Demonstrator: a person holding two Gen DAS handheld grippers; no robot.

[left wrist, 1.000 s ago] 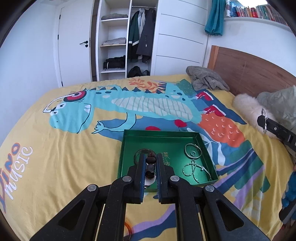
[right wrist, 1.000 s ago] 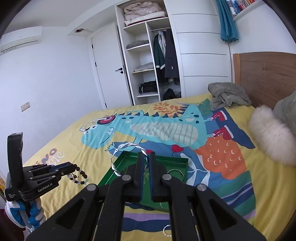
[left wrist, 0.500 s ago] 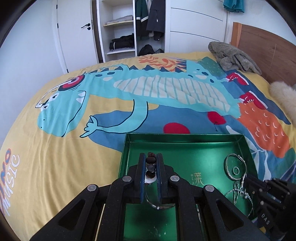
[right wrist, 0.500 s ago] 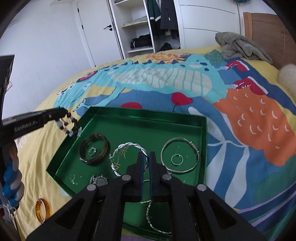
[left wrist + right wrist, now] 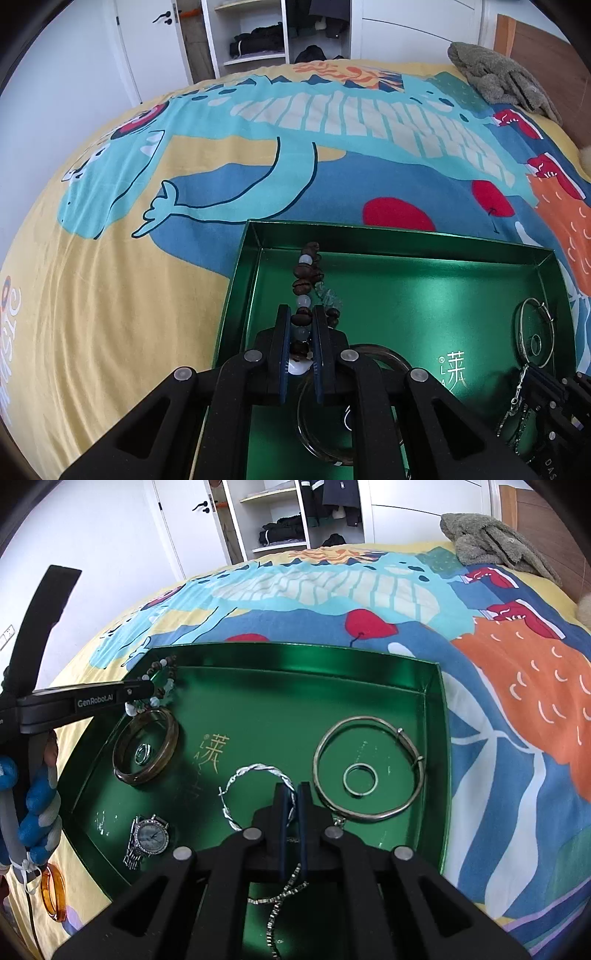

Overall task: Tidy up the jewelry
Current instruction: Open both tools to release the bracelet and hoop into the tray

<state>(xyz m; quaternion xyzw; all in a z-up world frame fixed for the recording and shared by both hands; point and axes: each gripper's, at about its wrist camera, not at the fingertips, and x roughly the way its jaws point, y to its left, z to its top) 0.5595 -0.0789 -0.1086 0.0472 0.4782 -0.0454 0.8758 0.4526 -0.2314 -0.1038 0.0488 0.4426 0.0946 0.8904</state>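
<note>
Green tray (image 5: 436,709), shallow and glossy, lying on a yellow bedspread (image 5: 92,314) printed with a cartoon dinosaur; gold characters are printed on its floor. Left gripper (image 5: 301,325): fingers pinching a beaded bracelet (image 5: 306,273) of dark brown and pale beads, which hangs over the tray's far left corner. Right gripper (image 5: 293,797): fingers pressed together on a twisted silver bangle (image 5: 255,775), held over the middle of the tray floor. Contents seen from the right wrist: a dark brown bangle (image 5: 147,749) with a small ring (image 5: 142,755) inside it, directly beside the left gripper's tip; a plain silver bangle (image 5: 369,768) enclosing a second ring (image 5: 360,779), just right of the right gripper; a silver wristwatch (image 5: 147,836) near the front left wall; a thin silver chain (image 5: 284,890) partly hidden under the right gripper's body. Outside the tray, an orange bangle (image 5: 53,897) lies on the bedspread beside a hand in a blue-and-white glove (image 5: 37,812), shown only in the right wrist view. The left wrist view hides most of the dark bangle behind its own gripper and cuts off the silver bangle at the right, but shows the beads closely. Beyond the bed: a grey garment (image 5: 506,77) near a wooden headboard, an open wardrobe (image 5: 295,513) and a white door.
</note>
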